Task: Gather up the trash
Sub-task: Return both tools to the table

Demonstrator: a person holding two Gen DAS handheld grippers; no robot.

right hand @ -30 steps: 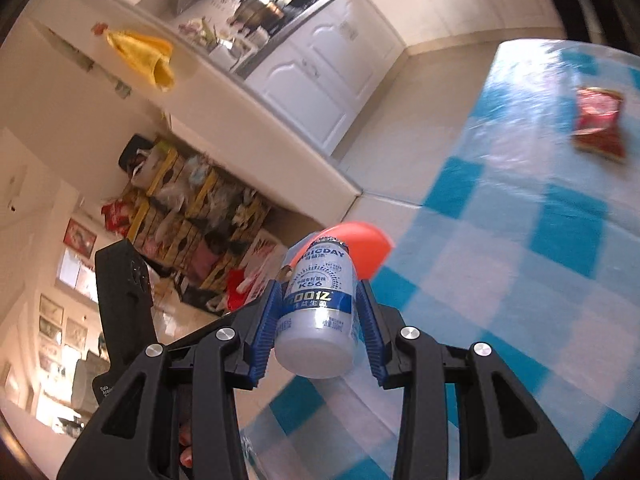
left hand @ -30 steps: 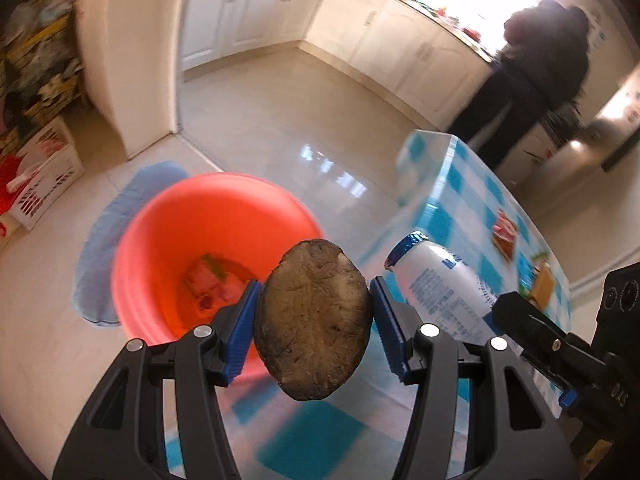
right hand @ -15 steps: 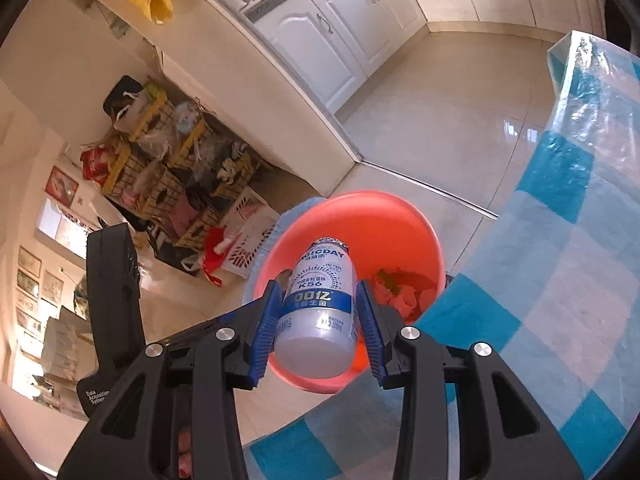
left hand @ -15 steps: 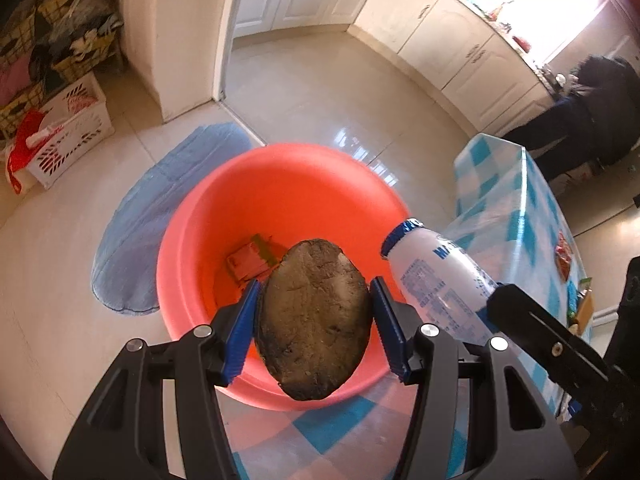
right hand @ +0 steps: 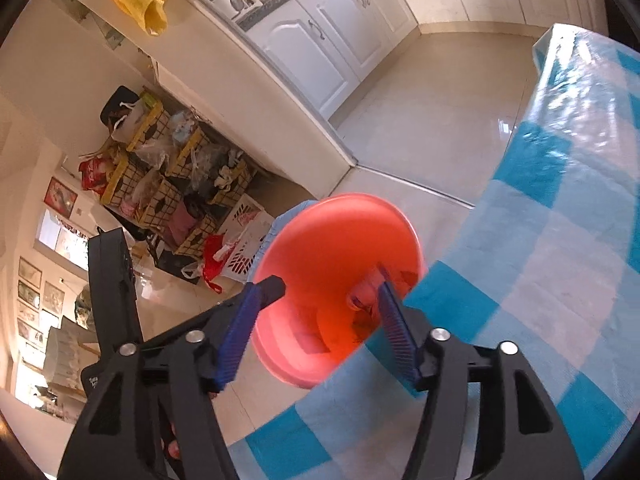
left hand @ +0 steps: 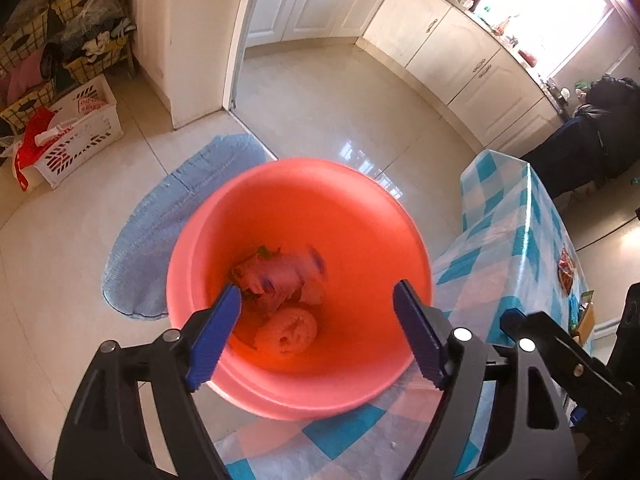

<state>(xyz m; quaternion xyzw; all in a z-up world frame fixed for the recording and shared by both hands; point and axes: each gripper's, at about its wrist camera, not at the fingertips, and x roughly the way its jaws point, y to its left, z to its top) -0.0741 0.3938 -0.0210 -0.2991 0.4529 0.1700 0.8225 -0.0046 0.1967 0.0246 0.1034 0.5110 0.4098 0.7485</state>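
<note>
An orange bucket [left hand: 360,216] stands on the floor beside the table; it also shows in the right wrist view [right hand: 320,248]. Inside it lie a round flat brown piece [left hand: 286,330], a blurred white bottle [left hand: 288,272] and other scraps. My left gripper [left hand: 318,334] is open and empty above the bucket's near rim. My right gripper [right hand: 316,332] is open and empty, also over the bucket, and its finger [left hand: 536,328] shows at the right of the left wrist view.
A blue-checked table [right hand: 560,260] lies to the right, with a red snack packet [left hand: 566,268] on it. A blue mat [left hand: 168,224] and a white basket [left hand: 76,128] sit on the floor. A person [left hand: 592,136] stands by the kitchen counter.
Both grippers have opened. The brown round piece and the white bottle have dropped into the orange bucket. Both grippers have moved closer over the bucket.
</note>
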